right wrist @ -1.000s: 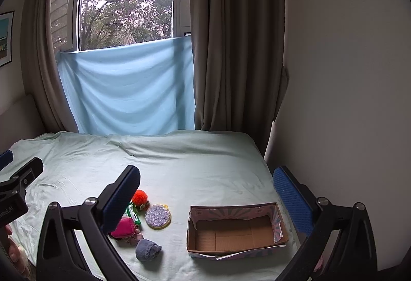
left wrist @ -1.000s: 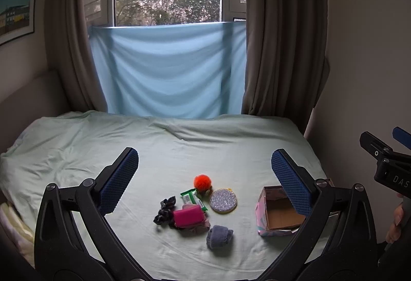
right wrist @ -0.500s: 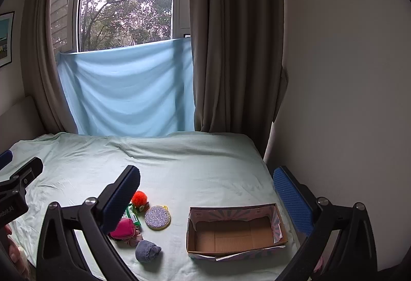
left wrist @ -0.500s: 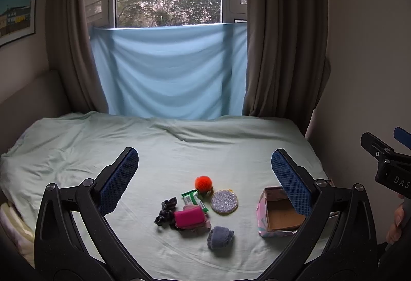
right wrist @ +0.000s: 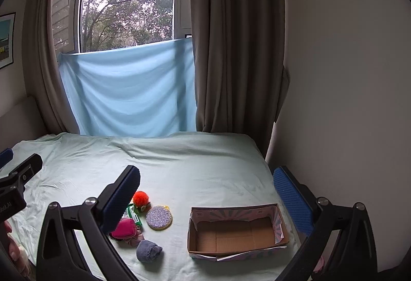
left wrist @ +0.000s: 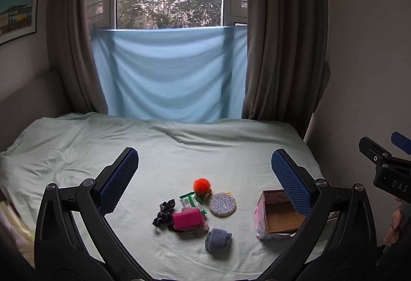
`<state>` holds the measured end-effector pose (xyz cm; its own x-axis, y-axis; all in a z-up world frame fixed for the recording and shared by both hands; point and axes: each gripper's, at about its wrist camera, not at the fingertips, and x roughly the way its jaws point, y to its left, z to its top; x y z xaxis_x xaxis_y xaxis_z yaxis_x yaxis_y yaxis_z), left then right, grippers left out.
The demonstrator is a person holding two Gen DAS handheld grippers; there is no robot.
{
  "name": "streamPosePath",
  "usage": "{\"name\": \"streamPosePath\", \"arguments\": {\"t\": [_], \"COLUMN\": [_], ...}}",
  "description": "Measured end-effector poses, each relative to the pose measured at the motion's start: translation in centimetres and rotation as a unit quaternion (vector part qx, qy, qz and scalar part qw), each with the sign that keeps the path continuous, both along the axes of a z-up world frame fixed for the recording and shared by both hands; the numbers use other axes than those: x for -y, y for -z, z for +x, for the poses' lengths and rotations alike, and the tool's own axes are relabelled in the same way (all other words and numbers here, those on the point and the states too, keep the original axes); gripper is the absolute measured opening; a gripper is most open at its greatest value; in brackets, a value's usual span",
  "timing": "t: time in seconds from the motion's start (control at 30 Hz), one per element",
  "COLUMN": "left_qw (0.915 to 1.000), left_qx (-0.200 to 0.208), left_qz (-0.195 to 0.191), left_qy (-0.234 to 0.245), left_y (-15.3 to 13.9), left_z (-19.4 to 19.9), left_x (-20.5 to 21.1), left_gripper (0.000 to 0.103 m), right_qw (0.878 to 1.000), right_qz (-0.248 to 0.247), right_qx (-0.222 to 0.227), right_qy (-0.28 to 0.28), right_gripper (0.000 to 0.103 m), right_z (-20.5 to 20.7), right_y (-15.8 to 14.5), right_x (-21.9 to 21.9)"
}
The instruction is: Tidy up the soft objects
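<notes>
Several soft items lie together on the pale green bed: an orange pompom [left wrist: 202, 184], a glittery round pad [left wrist: 222, 204], a green packet [left wrist: 191, 201], a dark scrunchie [left wrist: 164, 213], a pink pouch [left wrist: 186, 219] and a rolled blue-grey sock [left wrist: 217, 242]. An empty cardboard box [left wrist: 278, 219] stands to their right. My left gripper [left wrist: 205, 175] is open and empty, above and short of the items. My right gripper [right wrist: 205, 193] is open and empty, with the box [right wrist: 235, 232] below between its fingers and the sock [right wrist: 147, 250] and pompom [right wrist: 140, 197] at lower left.
The bed [left wrist: 179, 150] runs back to a blue cloth [left wrist: 169, 75] under the window, with brown curtains either side. A wall [right wrist: 346, 101] stands close on the right of the bed. A framed picture [left wrist: 18, 8] hangs at left.
Both views have shifted very slightly; the items and box lie as before. Both grippers stay open.
</notes>
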<state>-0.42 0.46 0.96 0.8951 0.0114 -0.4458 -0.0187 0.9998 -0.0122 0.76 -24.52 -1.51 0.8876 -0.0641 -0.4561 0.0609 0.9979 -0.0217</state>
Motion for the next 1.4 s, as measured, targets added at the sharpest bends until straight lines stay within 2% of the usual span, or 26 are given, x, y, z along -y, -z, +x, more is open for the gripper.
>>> {"name": "streamPosePath", "arguments": {"t": [0.1, 0.23, 0.53, 0.67, 0.93, 1.17, 1.4], "left_qw": [0.9999, 0.9998, 0.9973, 0.9944, 0.9861, 0.9776, 0.9674], "left_qx": [0.001, -0.012, -0.073, -0.104, -0.16, -0.197, -0.235], "left_qz": [0.006, -0.007, -0.009, -0.004, -0.009, -0.008, 0.004], "left_qy": [-0.011, -0.017, 0.002, 0.02, 0.042, 0.074, 0.095], "left_y": [0.4, 1.9, 8.3, 12.6, 22.3, 31.9, 39.9], "left_z": [0.0, 0.3, 3.3, 5.4, 10.7, 15.7, 19.8], "left_x": [-0.8, -3.3, -10.8, -13.4, -17.0, -18.2, -18.5], "left_gripper": [0.103, 0.103, 0.103, 0.103, 0.103, 0.102, 0.1], "right_qw": [1.0, 1.0, 0.999, 0.997, 0.992, 0.986, 0.978], "right_qz": [0.006, 0.007, 0.028, 0.033, 0.045, 0.05, 0.047], "right_qx": [-0.003, -0.003, -0.039, -0.063, -0.11, -0.131, -0.163], "right_qy": [-0.015, -0.029, -0.02, -0.008, 0.033, 0.089, 0.119], "right_gripper": [0.103, 0.103, 0.103, 0.103, 0.103, 0.103, 0.103], "right_z": [0.2, 0.3, 1.1, 2.2, 4.9, 7.3, 9.8], "right_y": [0.3, 1.5, 7.2, 10.9, 20.4, 28.7, 36.5], "right_x": [-0.5, -1.9, -7.6, -10.3, -14.6, -16.7, -17.9]}}
